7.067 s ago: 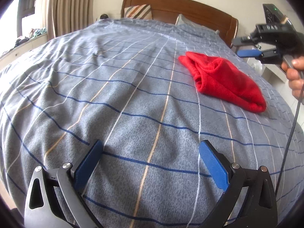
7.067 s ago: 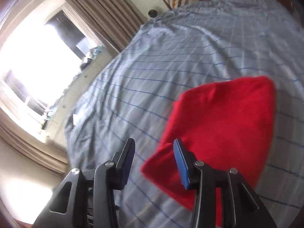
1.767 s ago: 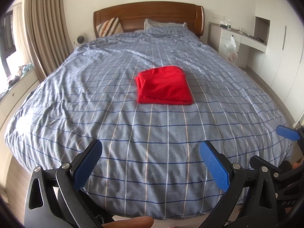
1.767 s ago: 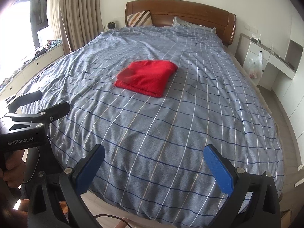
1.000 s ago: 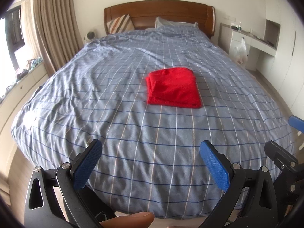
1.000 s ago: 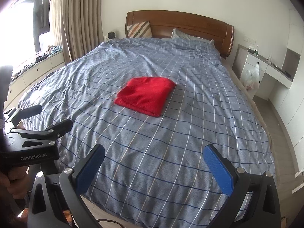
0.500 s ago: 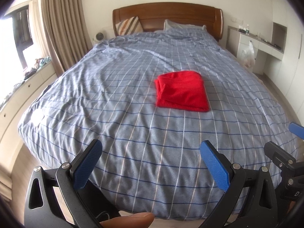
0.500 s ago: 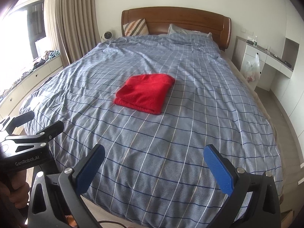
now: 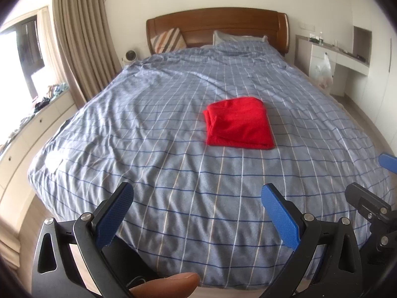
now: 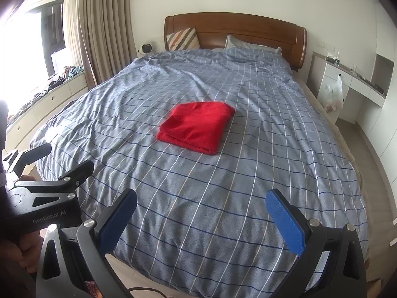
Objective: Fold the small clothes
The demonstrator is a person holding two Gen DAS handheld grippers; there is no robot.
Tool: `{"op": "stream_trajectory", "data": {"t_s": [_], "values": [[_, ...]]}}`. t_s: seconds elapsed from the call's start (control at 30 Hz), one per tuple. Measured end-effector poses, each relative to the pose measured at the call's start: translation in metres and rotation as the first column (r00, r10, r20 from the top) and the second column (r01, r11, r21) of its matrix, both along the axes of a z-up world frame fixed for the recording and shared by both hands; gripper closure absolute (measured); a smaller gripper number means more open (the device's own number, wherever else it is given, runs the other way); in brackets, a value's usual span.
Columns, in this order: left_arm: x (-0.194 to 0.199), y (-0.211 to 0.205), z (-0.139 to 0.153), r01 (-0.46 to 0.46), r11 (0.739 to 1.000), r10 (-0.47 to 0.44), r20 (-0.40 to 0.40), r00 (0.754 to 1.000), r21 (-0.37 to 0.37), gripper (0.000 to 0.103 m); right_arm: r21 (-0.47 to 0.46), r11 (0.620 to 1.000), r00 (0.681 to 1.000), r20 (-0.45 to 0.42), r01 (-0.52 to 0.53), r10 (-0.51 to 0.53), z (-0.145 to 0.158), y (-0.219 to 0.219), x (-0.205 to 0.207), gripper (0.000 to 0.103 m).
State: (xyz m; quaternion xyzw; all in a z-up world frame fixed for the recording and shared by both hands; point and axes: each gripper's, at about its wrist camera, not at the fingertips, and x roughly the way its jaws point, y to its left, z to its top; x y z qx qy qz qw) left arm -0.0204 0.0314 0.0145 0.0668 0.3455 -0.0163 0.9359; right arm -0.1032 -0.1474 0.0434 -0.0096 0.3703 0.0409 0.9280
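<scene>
The left claw (image 9: pixel 197 213) is held level at the foot edge of the bed with its blue pads (image 9: pixel 114 214) spread wide and nothing between them. The right claw (image 10: pixel 201 219) is held beside it, likewise spread wide and empty. A fingertip (image 9: pixel 168 284) is seen beneath the left claw.

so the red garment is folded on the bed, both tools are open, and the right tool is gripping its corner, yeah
Not quite. The red garment lies folded on the bed and both tools are open, but the right tool grips nothing; the right wrist view shows it held back near the foot of the bed, like the left tool.
</scene>
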Motion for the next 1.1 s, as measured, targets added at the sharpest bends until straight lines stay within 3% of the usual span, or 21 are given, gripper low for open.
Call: {"op": "stream_trajectory", "data": {"t_s": [1.1], "values": [[0.0029,0.0024,-0.0039,-0.002,1.000,0.001,-0.026,1.000,-0.019,0.000,-0.008,1.000,1.000,-0.016,0.001,-0.001,0.0048,0.0009,-0.0059,0.001]]}}
